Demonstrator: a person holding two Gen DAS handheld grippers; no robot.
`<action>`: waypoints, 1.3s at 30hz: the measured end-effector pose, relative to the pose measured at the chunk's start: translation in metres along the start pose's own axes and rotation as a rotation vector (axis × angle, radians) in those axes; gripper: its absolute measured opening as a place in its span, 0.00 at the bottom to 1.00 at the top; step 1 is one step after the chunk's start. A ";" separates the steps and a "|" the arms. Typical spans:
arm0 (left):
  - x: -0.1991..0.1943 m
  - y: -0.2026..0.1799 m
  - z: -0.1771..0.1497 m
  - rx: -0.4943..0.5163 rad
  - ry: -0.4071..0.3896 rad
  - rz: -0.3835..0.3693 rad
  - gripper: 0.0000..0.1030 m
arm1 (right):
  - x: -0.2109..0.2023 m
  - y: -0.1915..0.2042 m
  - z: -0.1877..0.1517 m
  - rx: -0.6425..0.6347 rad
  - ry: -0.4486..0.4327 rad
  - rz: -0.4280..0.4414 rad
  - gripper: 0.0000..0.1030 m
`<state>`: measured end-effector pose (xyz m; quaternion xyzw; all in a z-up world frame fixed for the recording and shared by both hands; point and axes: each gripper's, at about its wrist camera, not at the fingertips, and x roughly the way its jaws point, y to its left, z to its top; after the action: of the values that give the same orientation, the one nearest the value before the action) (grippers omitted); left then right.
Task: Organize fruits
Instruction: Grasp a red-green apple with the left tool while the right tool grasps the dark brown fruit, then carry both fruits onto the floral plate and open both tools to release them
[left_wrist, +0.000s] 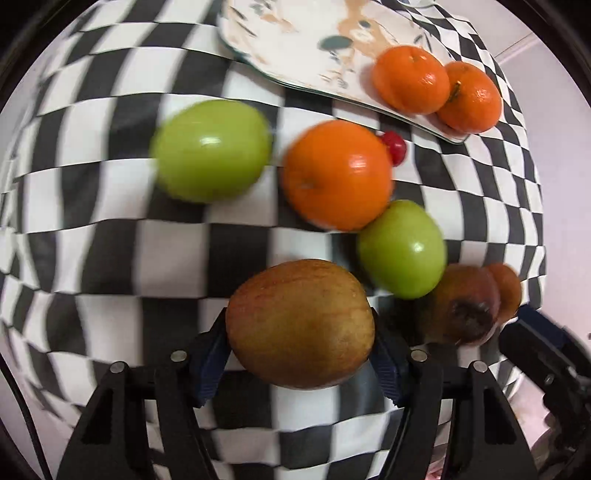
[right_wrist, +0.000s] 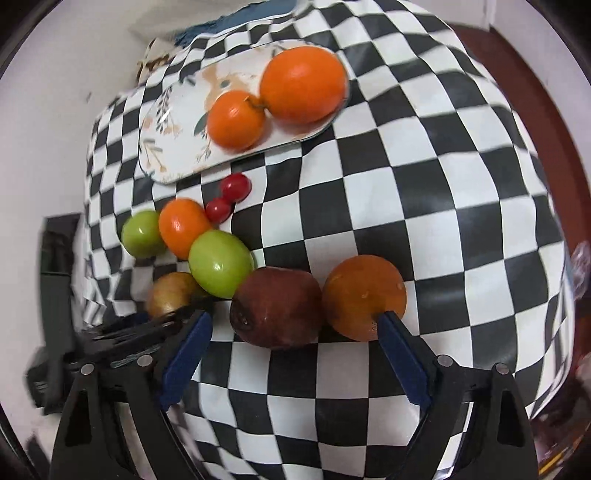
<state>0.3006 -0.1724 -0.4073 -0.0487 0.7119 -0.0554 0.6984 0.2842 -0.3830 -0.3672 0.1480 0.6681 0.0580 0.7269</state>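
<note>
The left gripper (left_wrist: 300, 343) is pinching a brownish-green apple (left_wrist: 300, 324) with faint red streaks, just above the checkered cloth (left_wrist: 110, 258). The right gripper (right_wrist: 295, 325) is hanging spread before a dark red apple (right_wrist: 277, 307).

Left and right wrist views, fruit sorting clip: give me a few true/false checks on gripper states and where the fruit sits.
1. The left gripper is shut on the brown apple. True.
2. The right gripper holds a fruit. False: it is open, fingers either side of the dark red fruit, not closed on it.
3. Two oranges sit on the floral plate. True.
4. Both green fruits are on the plate. False: they lie on the checkered cloth.
5. Two small red fruits lie on the cloth near the plate. True.
</note>
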 end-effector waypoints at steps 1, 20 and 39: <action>-0.004 0.007 -0.006 -0.012 -0.006 0.005 0.64 | -0.001 0.006 0.000 -0.027 -0.008 0.001 0.88; -0.010 0.029 -0.016 -0.051 -0.025 -0.013 0.64 | 0.038 0.043 0.000 -0.263 -0.003 -0.187 0.66; -0.095 0.012 0.037 0.030 -0.161 -0.112 0.64 | -0.022 0.027 0.023 -0.038 -0.081 0.134 0.65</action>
<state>0.3400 -0.1472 -0.3155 -0.0823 0.6488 -0.1008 0.7498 0.3074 -0.3664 -0.3366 0.1807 0.6253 0.1132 0.7507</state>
